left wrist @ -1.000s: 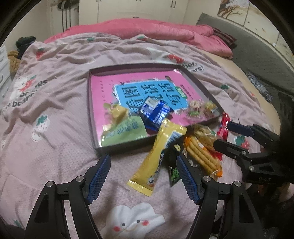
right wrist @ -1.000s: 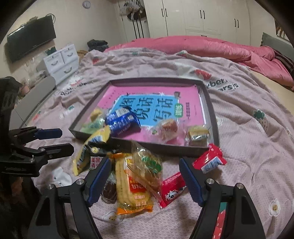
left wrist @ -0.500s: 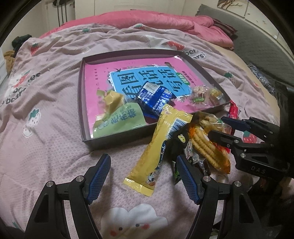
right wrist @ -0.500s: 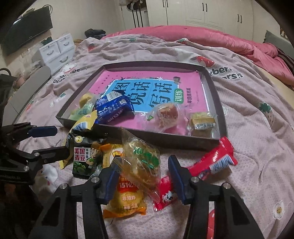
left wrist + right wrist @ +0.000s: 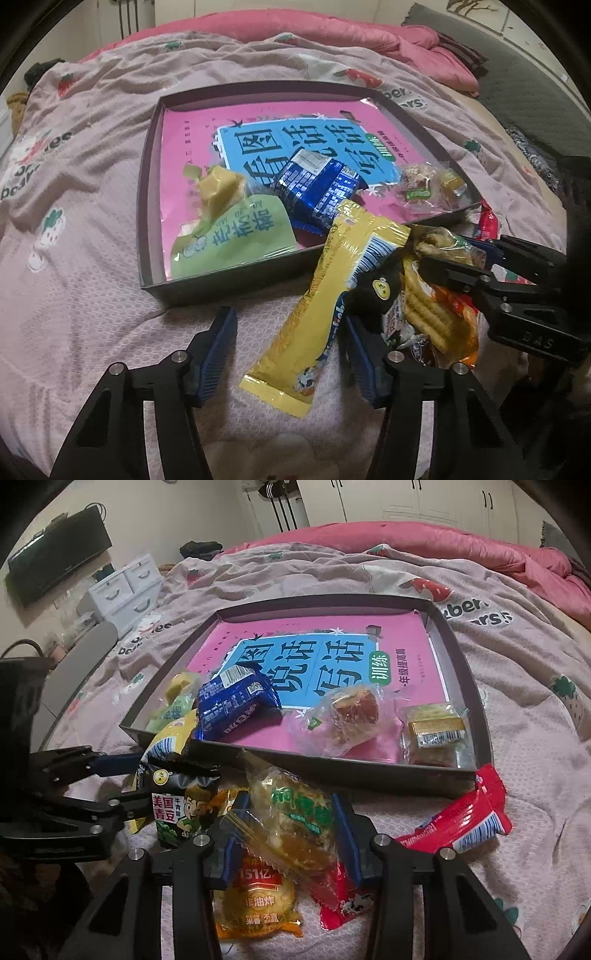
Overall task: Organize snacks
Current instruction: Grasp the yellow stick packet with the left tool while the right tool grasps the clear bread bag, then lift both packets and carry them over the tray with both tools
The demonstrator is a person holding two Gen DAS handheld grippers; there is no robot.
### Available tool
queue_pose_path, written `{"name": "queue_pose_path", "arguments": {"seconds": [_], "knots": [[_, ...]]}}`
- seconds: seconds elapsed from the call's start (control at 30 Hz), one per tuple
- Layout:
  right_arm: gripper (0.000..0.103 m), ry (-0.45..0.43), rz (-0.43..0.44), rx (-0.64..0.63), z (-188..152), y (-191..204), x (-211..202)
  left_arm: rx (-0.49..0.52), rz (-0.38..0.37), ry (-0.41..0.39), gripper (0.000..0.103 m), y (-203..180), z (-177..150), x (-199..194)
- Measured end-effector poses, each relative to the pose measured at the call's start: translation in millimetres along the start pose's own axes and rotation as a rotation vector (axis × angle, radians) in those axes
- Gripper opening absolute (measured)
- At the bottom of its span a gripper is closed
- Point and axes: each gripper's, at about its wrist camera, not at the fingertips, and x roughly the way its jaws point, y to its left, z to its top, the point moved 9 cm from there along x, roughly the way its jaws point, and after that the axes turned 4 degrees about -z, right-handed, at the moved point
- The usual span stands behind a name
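snacks by the tray [image 5: 461, 653] on the bed
right hand-held gripper [image 5: 290, 834] clamps clear pastry pack [image 5: 295, 823] just below tray; left hand-held gripper [image 5: 291, 354] open w/ yellow wrapper [image 5: 332, 291] between its fingers.

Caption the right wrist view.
Right claw closes around a clear-wrapped pastry below the snack tray.
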Motion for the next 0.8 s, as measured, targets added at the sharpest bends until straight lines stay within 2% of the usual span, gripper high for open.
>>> {"name": "queue_pose_path", "arguments": {"seconds": [0.13, 0.23, 0.3, 0.47, 0.8], "knots": [[0.043, -0.001, 0.016, 0.003, 0, 1, -3, 0.004, -0.001, -0.006, 0.052, -2, 2, 4], [0.043, -0.008, 0.031, -0.003, -1, 3, -8, 0.013, -0.005, -0.008, 0.041, -4, 3, 6], [0.043, -0.015, 0.037, -0.013, -1, 6, -11, 0.019, -0.013, -0.009, 0.030, -7, 4, 6], [0.043, -0.035, 0.052, -0.008, 2, 8, -19, 0.044, -0.035, -0.019, 0.019, -15, 6, 3], [0.043, -0.086, 0.076, 0.019, 8, 5, -35, 0.027, -0.069, -0.045, 0.016, -18, 8, -13]]}}
